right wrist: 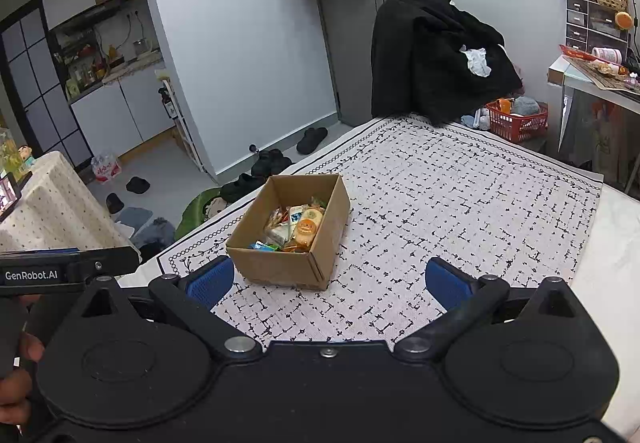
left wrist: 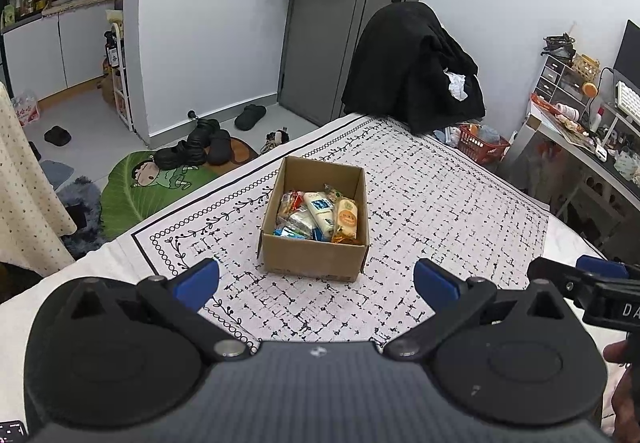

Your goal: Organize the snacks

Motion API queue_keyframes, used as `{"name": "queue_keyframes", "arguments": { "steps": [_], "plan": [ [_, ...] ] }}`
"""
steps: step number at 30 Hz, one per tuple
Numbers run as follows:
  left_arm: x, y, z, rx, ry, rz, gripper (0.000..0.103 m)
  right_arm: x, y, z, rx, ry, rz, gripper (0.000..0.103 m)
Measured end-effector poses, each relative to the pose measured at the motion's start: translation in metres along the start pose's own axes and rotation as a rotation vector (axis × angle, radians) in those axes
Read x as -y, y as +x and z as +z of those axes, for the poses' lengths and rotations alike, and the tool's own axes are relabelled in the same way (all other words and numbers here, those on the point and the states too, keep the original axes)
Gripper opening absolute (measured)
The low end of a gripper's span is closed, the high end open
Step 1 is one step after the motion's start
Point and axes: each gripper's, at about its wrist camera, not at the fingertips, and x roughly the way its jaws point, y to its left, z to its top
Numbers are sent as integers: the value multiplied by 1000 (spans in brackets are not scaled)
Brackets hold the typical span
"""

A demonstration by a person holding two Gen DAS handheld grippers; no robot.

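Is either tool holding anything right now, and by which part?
Nothing is held. The left tool and right tool are both open and empty, short of the cardboard box.

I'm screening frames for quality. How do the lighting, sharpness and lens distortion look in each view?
Left wrist view: even indoor light, cardboard box sharp with only a soft shadow, door and walls bowed by the fisheye. Right wrist view: similarly even and glare-free, snacks legible, corners darkened and curved.
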Motion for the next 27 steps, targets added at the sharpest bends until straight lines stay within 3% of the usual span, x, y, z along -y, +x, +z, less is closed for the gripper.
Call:
{"name": "queue_keyframes", "arguments": {
  "steps": [27],
  "plan": [
    [7, 4, -3, -7, 30, -2, 103, 0, 0, -2, -9, 0, -1, 103]
  ]
}}
